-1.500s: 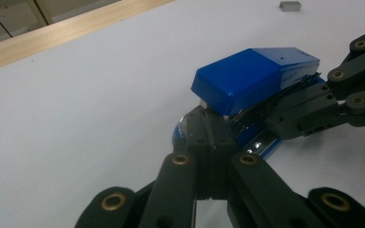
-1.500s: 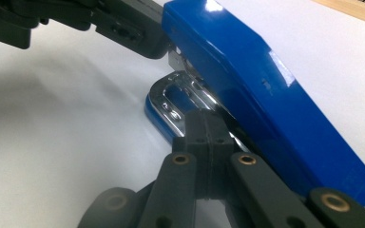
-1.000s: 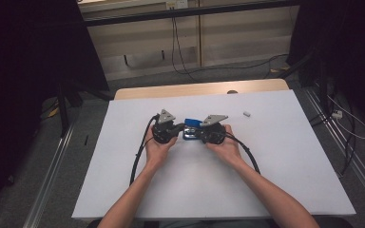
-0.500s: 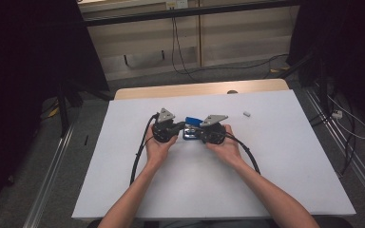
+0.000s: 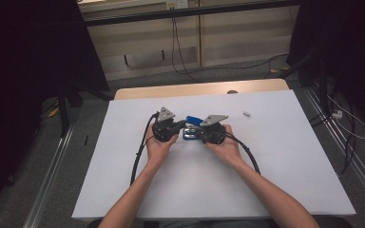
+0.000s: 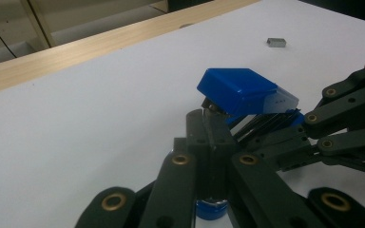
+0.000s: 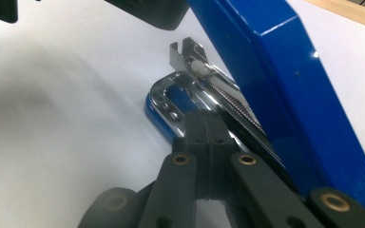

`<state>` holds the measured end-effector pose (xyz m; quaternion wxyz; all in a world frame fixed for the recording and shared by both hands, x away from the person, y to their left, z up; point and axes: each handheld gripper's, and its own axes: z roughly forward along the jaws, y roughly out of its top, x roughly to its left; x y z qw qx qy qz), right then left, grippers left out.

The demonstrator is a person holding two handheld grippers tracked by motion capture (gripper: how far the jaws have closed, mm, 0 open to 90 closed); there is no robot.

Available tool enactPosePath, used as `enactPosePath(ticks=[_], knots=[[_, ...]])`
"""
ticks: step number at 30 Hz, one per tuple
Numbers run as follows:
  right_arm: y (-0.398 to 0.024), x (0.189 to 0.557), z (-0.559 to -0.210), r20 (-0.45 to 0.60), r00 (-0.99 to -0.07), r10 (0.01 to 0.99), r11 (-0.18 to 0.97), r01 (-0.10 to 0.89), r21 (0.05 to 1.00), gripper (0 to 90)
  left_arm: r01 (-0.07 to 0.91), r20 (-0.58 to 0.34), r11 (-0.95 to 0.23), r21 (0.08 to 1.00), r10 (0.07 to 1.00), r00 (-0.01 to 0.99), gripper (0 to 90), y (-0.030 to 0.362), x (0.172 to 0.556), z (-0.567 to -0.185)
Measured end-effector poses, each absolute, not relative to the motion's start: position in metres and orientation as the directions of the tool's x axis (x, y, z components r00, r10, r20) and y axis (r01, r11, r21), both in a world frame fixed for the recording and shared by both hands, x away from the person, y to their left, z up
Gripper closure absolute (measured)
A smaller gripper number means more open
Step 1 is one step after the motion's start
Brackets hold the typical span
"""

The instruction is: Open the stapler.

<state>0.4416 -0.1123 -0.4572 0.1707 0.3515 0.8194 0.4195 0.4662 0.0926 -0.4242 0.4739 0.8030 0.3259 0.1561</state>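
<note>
A blue stapler (image 5: 193, 120) lies at the middle of the white table (image 5: 275, 161) with its lid (image 6: 238, 88) raised. My left gripper (image 5: 177, 128) comes at it from the left, and its shut jaws (image 6: 209, 119) reach under the lid's front end. My right gripper (image 5: 201, 135) comes from the right. Its shut jaws (image 7: 204, 122) rest at the chrome staple rail (image 7: 193, 90), below the tilted blue lid (image 7: 285, 80). Nothing shows pinched between either pair of jaws. A hand holds each gripper.
A small grey staple block (image 5: 246, 114) lies on the table to the right of the stapler, also seen far off as a grey block (image 6: 275, 42). A wooden strip (image 5: 199, 89) runs along the table's far edge. Black cables (image 5: 140, 156) trail back from both grippers.
</note>
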Motion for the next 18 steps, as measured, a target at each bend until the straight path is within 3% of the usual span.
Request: enactPosePath(ticks=[18], knots=[[-0.1117, 0.4398, -0.4570, -0.006, -0.699, 0.715, 0.411, 0.414, 0.812, 90.0, 0.365, -0.067, -0.320, 0.874, 0.665, 0.744, 90.0, 0.0893, 0.4665, -0.4184]])
